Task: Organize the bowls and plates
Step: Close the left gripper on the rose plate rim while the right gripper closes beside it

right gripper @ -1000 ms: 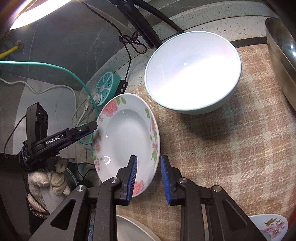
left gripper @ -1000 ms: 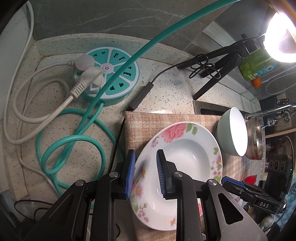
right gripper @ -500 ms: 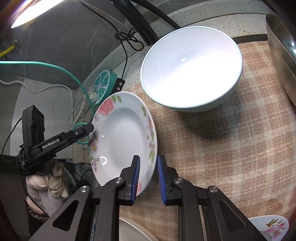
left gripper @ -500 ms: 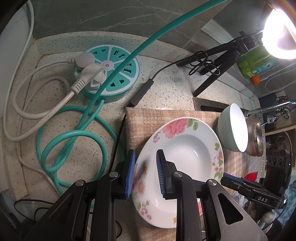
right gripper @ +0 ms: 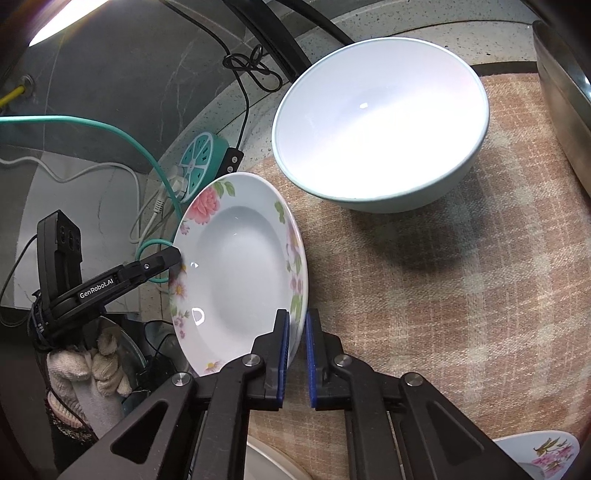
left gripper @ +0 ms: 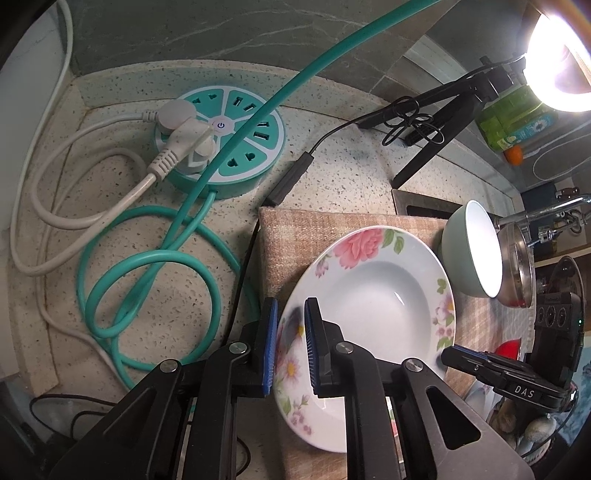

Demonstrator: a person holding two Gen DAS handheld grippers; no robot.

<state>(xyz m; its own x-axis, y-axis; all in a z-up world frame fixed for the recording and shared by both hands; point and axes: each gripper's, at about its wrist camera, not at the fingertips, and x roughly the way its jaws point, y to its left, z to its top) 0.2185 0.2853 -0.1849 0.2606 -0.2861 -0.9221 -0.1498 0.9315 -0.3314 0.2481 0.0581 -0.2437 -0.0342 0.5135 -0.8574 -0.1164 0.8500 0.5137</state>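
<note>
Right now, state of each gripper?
Left gripper: jaws closing on the rim of the floral plate, rim between the pads.
Right gripper: shut on the opposite rim of the same plate.

Speckled stone counter (left gripper: 343,173) meets a dark marbled wall (left gripper: 207,33), lit by a bright lamp (left gripper: 557,70).

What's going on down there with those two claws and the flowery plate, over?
Left claw closing on flowered plate rim. Right claw clamped on opposite rim. Pale bowl sits close behind on checked mat.
</note>
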